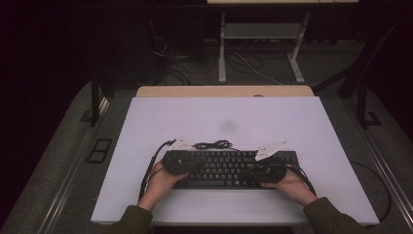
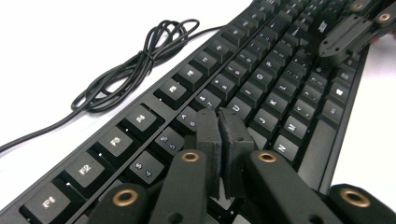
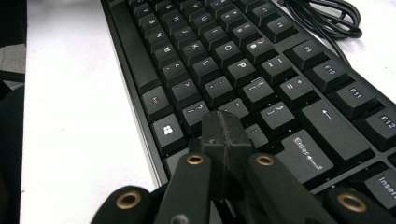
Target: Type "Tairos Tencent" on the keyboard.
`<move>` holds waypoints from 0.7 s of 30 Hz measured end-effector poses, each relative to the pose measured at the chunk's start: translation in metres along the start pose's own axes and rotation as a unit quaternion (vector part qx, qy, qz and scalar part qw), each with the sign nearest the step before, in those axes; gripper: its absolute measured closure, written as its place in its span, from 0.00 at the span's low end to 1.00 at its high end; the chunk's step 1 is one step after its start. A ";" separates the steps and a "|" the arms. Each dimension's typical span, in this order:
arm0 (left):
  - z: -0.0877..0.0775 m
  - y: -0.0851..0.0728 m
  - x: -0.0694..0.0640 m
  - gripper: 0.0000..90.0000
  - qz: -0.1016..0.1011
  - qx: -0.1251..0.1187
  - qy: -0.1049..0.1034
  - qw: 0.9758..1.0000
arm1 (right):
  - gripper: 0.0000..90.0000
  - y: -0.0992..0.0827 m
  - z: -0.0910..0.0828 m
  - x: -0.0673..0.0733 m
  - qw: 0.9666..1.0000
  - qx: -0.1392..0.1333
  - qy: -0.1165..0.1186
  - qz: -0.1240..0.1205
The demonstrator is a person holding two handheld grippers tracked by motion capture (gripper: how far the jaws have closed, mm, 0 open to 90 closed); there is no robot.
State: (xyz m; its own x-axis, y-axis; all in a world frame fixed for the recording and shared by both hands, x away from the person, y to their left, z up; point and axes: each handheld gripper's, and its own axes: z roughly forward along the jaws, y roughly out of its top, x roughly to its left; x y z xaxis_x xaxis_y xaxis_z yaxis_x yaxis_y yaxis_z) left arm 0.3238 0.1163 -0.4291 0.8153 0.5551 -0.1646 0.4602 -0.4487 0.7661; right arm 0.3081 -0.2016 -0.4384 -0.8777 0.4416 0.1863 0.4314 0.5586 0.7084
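We see the black keyboard (image 1: 229,168) lying flat on the white bench (image 1: 219,122), directly beneath both tools. The left hand-held gripper (image 2: 223,119) is clenched on nothing, its jaws almost together with only a thin gap, tips hovering over the keys near the middle letter rows. The right hand-held gripper (image 3: 225,128) is fully clenched, also empty, its tips poised above the keys just short of Enter. Beyond the left hand-held gripper, past the function row, the keyboard's coiled cable (image 2: 135,65) rests on the bench.
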 end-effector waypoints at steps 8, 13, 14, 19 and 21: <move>-0.009 -0.002 0.000 0.71 0.001 -0.015 0.000 1.000 | 1.00 0.000 0.000 0.000 1.000 0.000 0.000 0.001; -0.015 -0.005 0.000 0.48 0.003 -0.025 0.007 1.000 | 1.00 0.000 0.000 0.000 1.000 0.000 0.000 0.001; -0.016 -0.006 0.000 0.45 0.001 -0.027 0.008 1.000 | 1.00 0.000 0.000 0.000 1.000 0.000 0.000 0.001; -0.019 -0.011 0.001 0.26 0.000 -0.032 0.021 0.999 | 1.00 0.000 0.000 0.000 1.000 0.000 0.000 0.001; -0.020 -0.012 0.001 0.20 -0.002 -0.030 0.025 0.999 | 1.00 0.000 0.000 0.000 1.000 -0.001 0.000 0.001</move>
State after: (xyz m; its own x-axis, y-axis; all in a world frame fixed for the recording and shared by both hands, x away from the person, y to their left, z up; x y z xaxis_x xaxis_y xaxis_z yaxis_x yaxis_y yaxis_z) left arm 0.3123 0.1363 -0.4266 0.7940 0.5922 -0.1374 0.4403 -0.4044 0.8016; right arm 0.3081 -0.2016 -0.4385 -0.8765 0.4431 0.1882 0.4335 0.5564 0.7089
